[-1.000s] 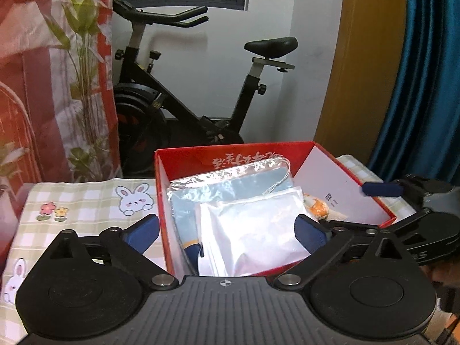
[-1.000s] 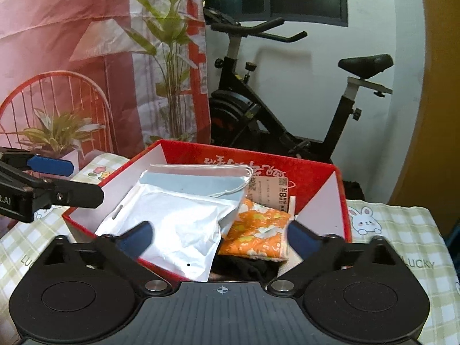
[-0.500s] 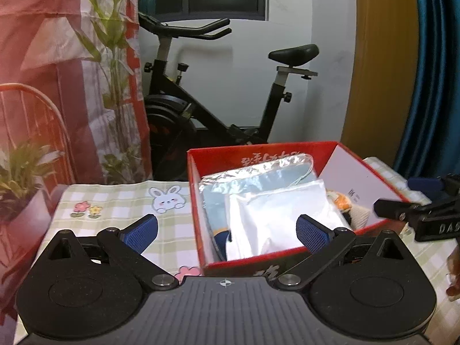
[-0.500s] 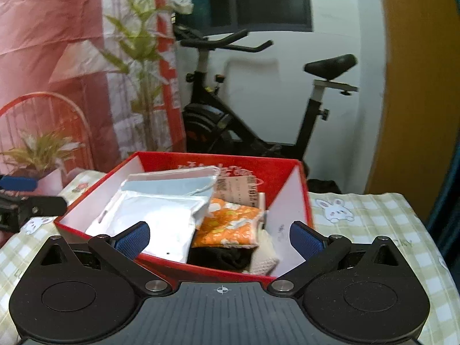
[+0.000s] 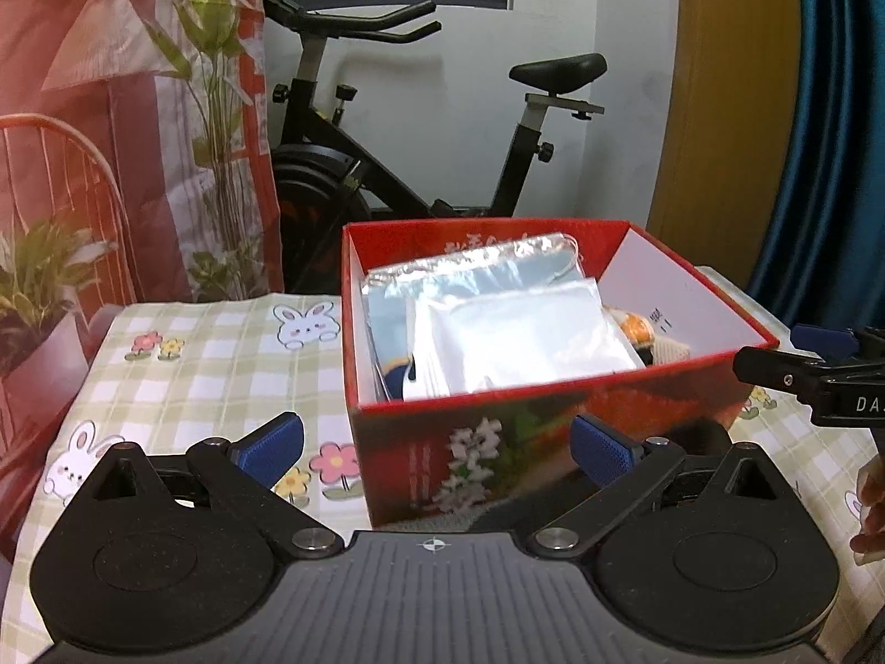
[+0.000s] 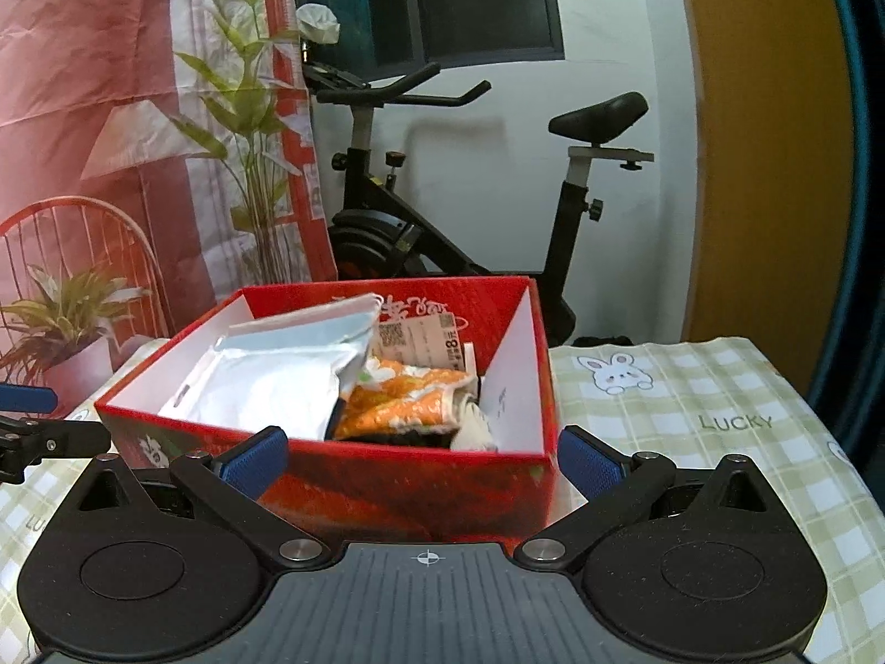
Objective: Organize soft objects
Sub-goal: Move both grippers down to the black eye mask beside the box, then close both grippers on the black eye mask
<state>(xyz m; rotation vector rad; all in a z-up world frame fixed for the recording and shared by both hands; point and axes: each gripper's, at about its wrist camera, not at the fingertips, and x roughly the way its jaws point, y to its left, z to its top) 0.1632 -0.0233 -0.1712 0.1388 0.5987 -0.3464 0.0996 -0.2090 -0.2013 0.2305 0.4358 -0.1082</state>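
A red box [image 5: 553,420] [image 6: 409,484] stands on the checked tablecloth. It holds a white plastic pouch [image 5: 520,337] [image 6: 265,387], a silver-edged blue pouch [image 5: 475,276] [image 6: 310,332], an orange patterned soft item [image 6: 404,404] [image 5: 636,326] and a cream soft item [image 6: 473,426]. My left gripper [image 5: 437,442] is open and empty, in front of the box's near left corner. My right gripper [image 6: 420,459] is open and empty, in front of the box's near right side. Each gripper's fingers show in the other view: the right gripper's fingers [image 5: 796,371] at the right edge, the left gripper's fingers [image 6: 33,431] at the left edge.
The tablecloth [image 5: 221,354] [image 6: 691,409] has rabbit and flower prints. An exercise bike [image 5: 420,155] [image 6: 475,210] stands behind the table by a white wall. A red printed backdrop [image 5: 110,110] hangs at left, a blue curtain [image 5: 829,138] at right.
Both grippers have drawn back from above the box and dropped lower, so the box's front wall now shows. Both stay open and empty.
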